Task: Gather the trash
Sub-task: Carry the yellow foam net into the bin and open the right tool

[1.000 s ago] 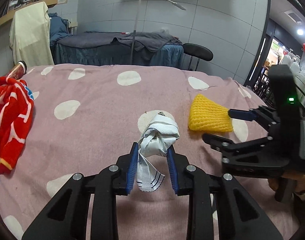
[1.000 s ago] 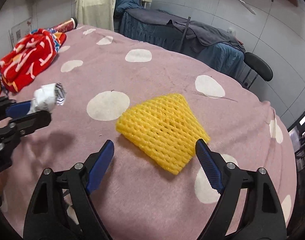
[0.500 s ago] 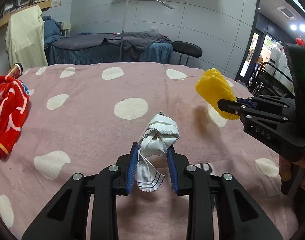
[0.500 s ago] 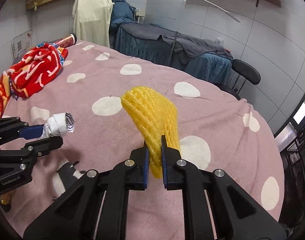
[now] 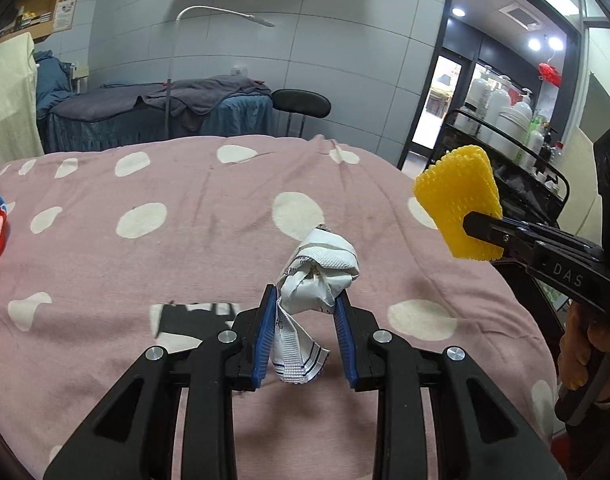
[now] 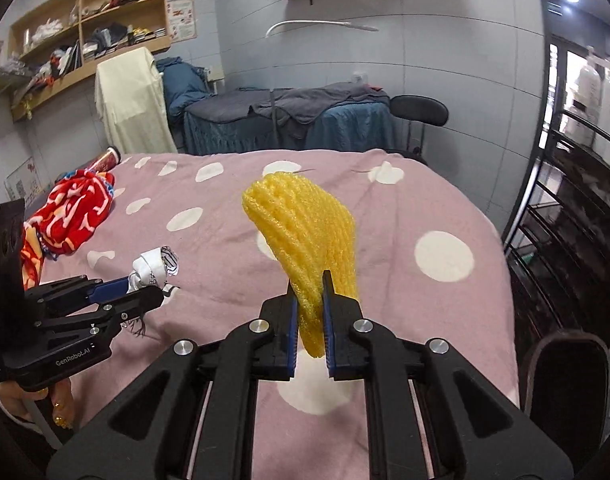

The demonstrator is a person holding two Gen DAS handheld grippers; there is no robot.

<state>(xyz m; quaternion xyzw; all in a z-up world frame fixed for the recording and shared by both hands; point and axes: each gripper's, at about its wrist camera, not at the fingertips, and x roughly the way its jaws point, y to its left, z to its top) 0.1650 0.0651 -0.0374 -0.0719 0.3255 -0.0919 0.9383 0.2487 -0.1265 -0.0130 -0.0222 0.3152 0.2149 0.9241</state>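
left gripper (image 5: 305, 326): your blue pads are clamped on the crumpled white wrapper (image 5: 319, 266), lifted off the bed.
right gripper (image 6: 308, 314): you have it pinched tight on the yellow foam net (image 6: 305, 232), which stands upright above the jaws, clear of the cover.
surface: pink dotted blanket (image 6: 445, 208) under both.
other item: red patterned cloth (image 6: 71, 212) at your far left.

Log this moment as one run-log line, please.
left tool: shut on white wrapper | right tool: shut on yellow foam net | both lifted off pink blanket
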